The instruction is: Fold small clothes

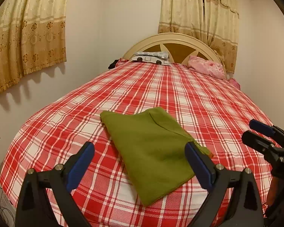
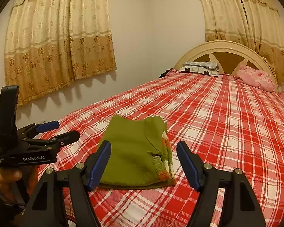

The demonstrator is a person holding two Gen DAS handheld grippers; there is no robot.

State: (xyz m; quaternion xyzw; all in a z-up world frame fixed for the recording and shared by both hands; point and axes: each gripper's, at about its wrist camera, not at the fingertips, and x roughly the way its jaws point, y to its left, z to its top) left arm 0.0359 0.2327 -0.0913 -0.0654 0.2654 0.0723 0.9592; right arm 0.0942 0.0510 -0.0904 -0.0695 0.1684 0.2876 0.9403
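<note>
A green knitted garment (image 1: 151, 151) lies folded flat on the red plaid bed (image 1: 208, 102). In the right wrist view the garment (image 2: 130, 155) shows an orange and white striped edge on its right side. My left gripper (image 1: 140, 158) is open and empty, held just above the garment's near part. My right gripper (image 2: 143, 162) is open and empty, hovering before the garment's near edge. The right gripper also shows at the right of the left wrist view (image 1: 259, 132), and the left gripper at the left of the right wrist view (image 2: 64, 130); both stand open.
The bed (image 2: 227, 117) has a cream arched headboard (image 1: 176, 37) at the far end. A patterned pillow (image 1: 151, 56) and a pink bundle (image 1: 208, 66) lie by it. Curtains (image 2: 56, 41) hang on the wall to the left.
</note>
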